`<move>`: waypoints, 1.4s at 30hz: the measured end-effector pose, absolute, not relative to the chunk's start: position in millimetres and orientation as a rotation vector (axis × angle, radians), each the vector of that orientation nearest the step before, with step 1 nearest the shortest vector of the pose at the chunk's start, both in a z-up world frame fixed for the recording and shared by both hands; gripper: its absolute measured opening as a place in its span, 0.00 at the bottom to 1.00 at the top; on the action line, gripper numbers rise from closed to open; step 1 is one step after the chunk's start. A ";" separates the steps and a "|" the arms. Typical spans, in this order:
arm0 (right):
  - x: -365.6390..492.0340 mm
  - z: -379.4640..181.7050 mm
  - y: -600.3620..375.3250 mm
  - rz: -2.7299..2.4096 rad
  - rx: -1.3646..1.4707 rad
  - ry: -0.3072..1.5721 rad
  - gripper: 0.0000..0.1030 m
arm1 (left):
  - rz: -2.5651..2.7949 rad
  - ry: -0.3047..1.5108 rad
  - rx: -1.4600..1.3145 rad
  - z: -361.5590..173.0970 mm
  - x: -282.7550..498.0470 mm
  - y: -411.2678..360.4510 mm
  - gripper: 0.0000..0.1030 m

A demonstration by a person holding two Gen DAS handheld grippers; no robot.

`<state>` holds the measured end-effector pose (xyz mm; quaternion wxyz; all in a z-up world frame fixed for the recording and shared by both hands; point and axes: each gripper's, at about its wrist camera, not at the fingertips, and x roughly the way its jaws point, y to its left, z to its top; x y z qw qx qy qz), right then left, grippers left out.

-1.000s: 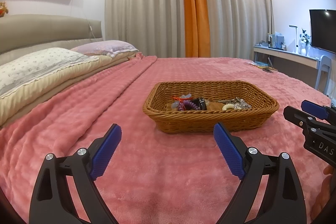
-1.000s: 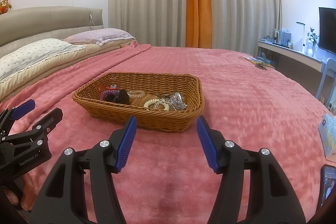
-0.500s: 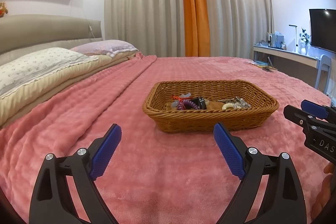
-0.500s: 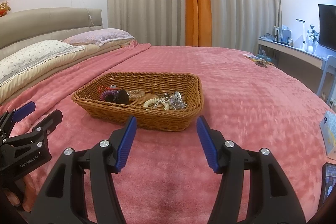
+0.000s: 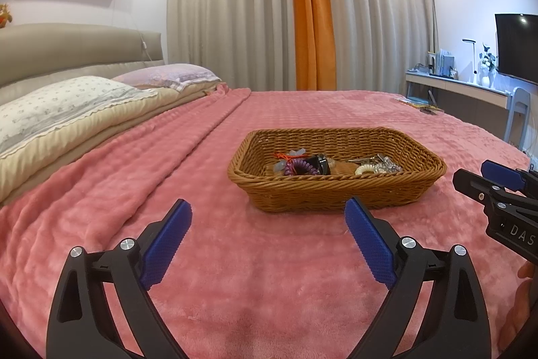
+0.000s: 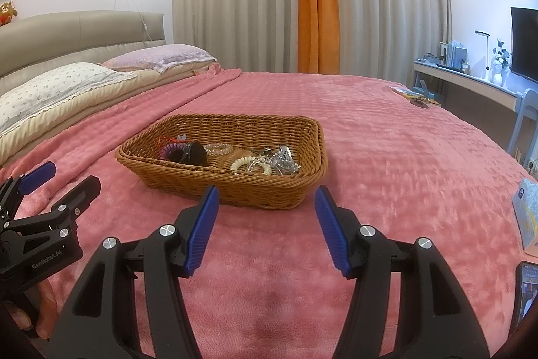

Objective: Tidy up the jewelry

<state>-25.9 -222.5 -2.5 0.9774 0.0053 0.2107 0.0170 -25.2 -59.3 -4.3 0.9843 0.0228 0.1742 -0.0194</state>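
Note:
A brown wicker basket (image 5: pixel 336 195) (image 6: pixel 235 187) sits on the pink bedspread. In it lie a purple coil hair tie (image 5: pixel 299 168) (image 6: pixel 169 148), a black item (image 5: pixel 319 164) (image 6: pixel 188 153), a cream coil hair tie (image 5: pixel 364 170) (image 6: pixel 250 162), a clear coil band (image 6: pixel 218 148) and silver jewelry (image 5: pixel 386 164) (image 6: pixel 284 162). My left gripper (image 5: pixel 267 239) is open and empty, just short of the basket's near side. My right gripper (image 6: pixel 265 224) is open and empty, in front of the basket's near right corner. Each gripper shows at the edge of the other's view.
Pillows (image 5: pixel 60 110) and a padded headboard lie to the left. A desk (image 5: pixel 460 90) with a lamp, a vase and a TV stands far right, with a chair (image 6: pixel 524 120). Small items (image 6: pixel 415 96) lie on the bed's far right; a tissue pack (image 6: pixel 526 211) and phone (image 6: pixel 526 291) lie near right.
Both grippers have edged slightly closer to the basket. Both jaws stay open and empty.

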 end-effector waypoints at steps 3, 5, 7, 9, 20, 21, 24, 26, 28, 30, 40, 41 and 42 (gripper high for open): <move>-25.8 -2.2 -222.7 0.034 0.011 0.425 0.54 | -0.038 0.353 0.045 -4.3 -25.0 -59.1 0.88; -25.7 -2.1 -222.8 0.034 0.011 0.425 0.54 | -0.037 0.356 0.041 -5.0 -24.9 -58.1 0.88; -25.7 -2.1 -222.7 0.034 0.010 0.425 0.54 | -0.038 0.357 0.038 -5.7 -25.1 -57.2 0.88; -26.0 -2.3 -222.4 0.034 0.011 0.425 0.54 | -0.038 0.356 0.041 -5.9 -25.2 -57.1 0.88; -25.6 -2.0 -222.7 0.033 0.011 0.425 0.54 | -0.047 0.367 0.040 -6.9 -24.0 -57.0 0.88; -25.6 -2.0 -222.9 0.034 0.012 0.425 0.54 | -0.048 0.368 0.041 -7.2 -24.0 -56.8 0.88; -25.8 -2.6 -222.6 0.035 0.015 0.427 0.54 | -0.048 0.369 0.043 -7.5 -23.4 -56.8 0.88; -25.6 -2.7 -222.1 0.035 0.014 0.427 0.54 | -0.048 0.370 0.042 -7.7 -23.6 -56.5 0.88; -25.6 -2.6 -222.0 0.035 0.014 0.427 0.54 | -0.048 0.370 0.043 -7.6 -23.6 -56.7 0.88; -25.7 -2.7 -221.7 0.035 0.014 0.428 0.54 | -0.048 0.369 0.043 -7.7 -23.9 -56.4 0.88; -25.5 -2.4 -222.0 0.035 0.015 0.428 0.54 | -0.048 0.370 0.044 -8.4 -23.7 -57.0 0.88; -25.5 -2.3 -222.0 0.035 0.015 0.428 0.54 | -0.048 0.368 0.042 -8.6 -23.3 -56.8 0.88; -25.7 -2.4 -221.8 0.035 0.015 0.428 0.54 | -0.050 0.370 0.040 -9.4 -22.3 -57.1 0.88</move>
